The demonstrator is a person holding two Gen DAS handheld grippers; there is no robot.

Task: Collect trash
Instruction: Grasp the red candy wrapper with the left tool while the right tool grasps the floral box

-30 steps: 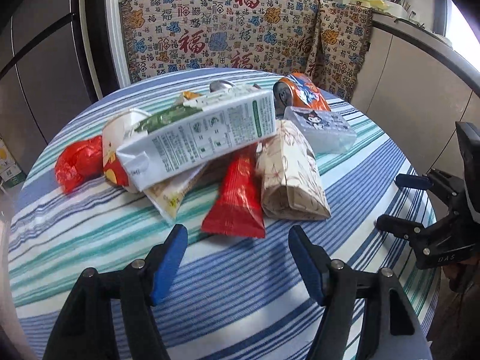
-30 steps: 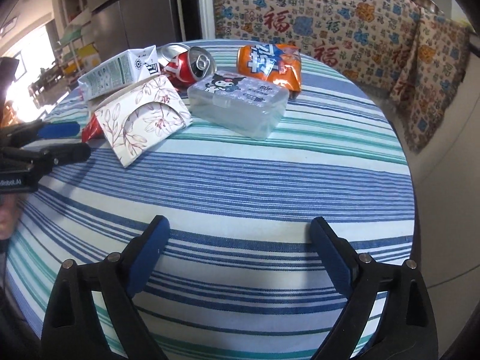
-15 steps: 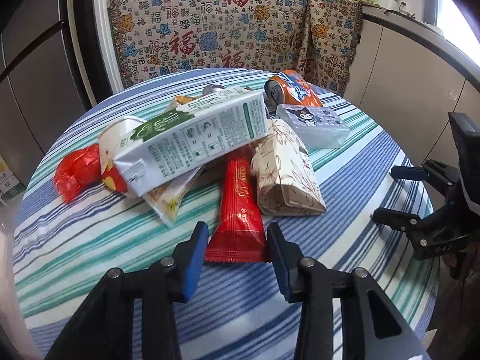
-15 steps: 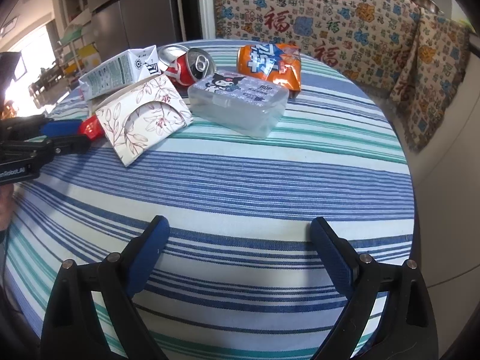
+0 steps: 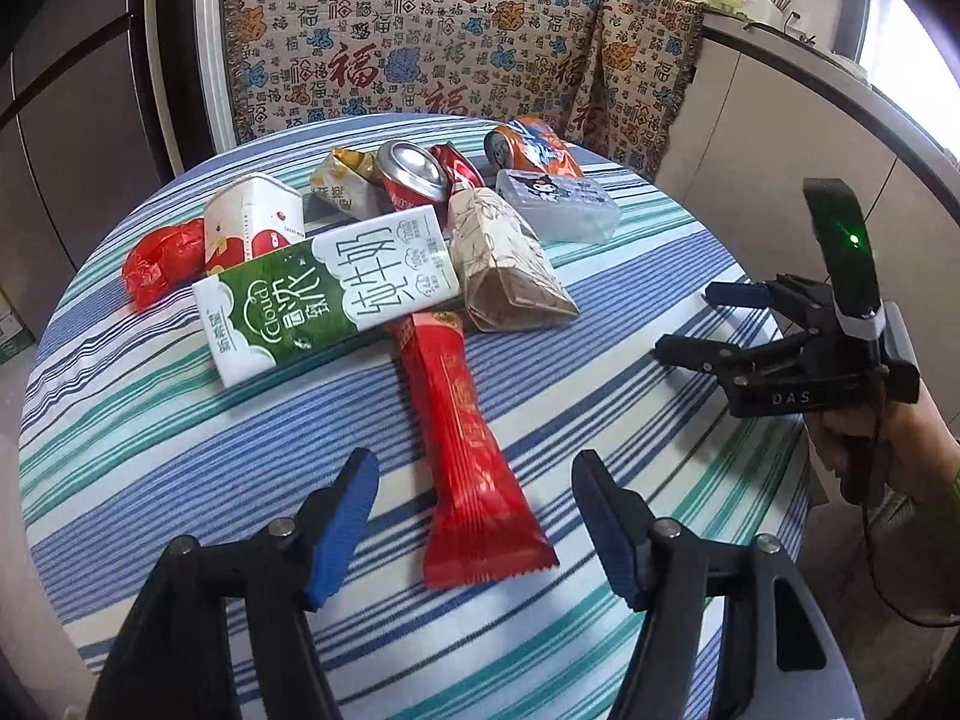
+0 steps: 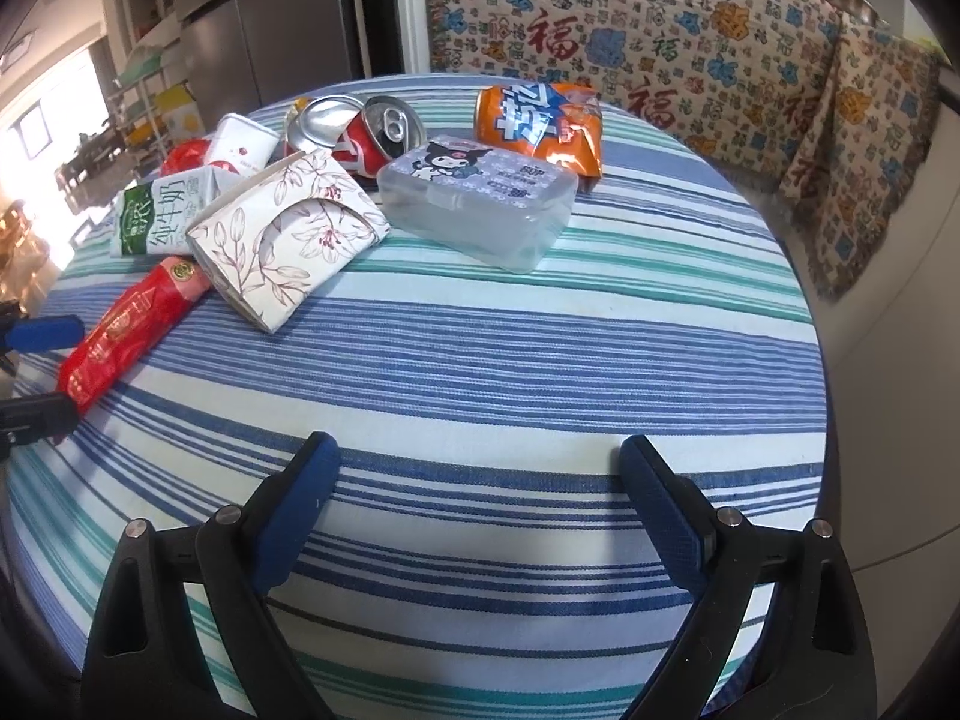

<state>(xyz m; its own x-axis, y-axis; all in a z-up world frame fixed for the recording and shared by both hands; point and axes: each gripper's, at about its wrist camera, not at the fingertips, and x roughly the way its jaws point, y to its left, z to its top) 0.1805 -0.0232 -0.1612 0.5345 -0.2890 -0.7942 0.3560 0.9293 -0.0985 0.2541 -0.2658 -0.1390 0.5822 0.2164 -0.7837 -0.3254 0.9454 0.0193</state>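
A round counter [image 5: 150, 456] under a blue-and-green striped cloth carries a heap of trash. Largest is the green-and-white milk carton [image 5: 327, 294], lying flat over the top of a long red wrapper [image 5: 465, 456], beside a floral paper pack [image 5: 507, 258] and a clear wipes pack [image 6: 480, 204]. The left gripper [image 5: 474, 525] hovers, its jaws opening astride the wrapper's lower end, pads clear of it. The right gripper [image 6: 480, 516] waits over bare cloth, jaws spread wide and empty.

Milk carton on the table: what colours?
Green and white, with white and green lettering. The milk carton shows best in the left wrist view.
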